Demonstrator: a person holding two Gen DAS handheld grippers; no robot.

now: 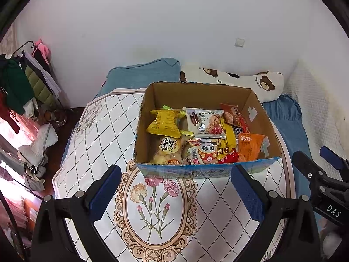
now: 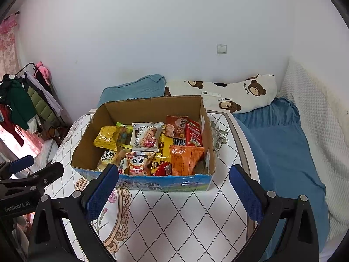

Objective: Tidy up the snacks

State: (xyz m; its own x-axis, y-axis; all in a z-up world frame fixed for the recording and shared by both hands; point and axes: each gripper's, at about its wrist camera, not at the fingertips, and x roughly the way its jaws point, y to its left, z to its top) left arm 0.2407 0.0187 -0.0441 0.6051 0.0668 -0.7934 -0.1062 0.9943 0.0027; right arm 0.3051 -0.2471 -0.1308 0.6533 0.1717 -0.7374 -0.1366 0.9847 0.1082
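Observation:
An open cardboard box with a blue printed front stands on a small table with a floral cloth. It also shows in the right wrist view. It holds several snack packets: a yellow bag, a white cookie packet, an orange packet, a panda packet. My left gripper is open and empty above the cloth, just in front of the box. My right gripper is open and empty, in front of the box's right half.
The table stands against a bed with a blue sheet, a blue pillow and a bear-print pillow. A clothes rack stands at the left by the wall. The table's right edge is close to the box.

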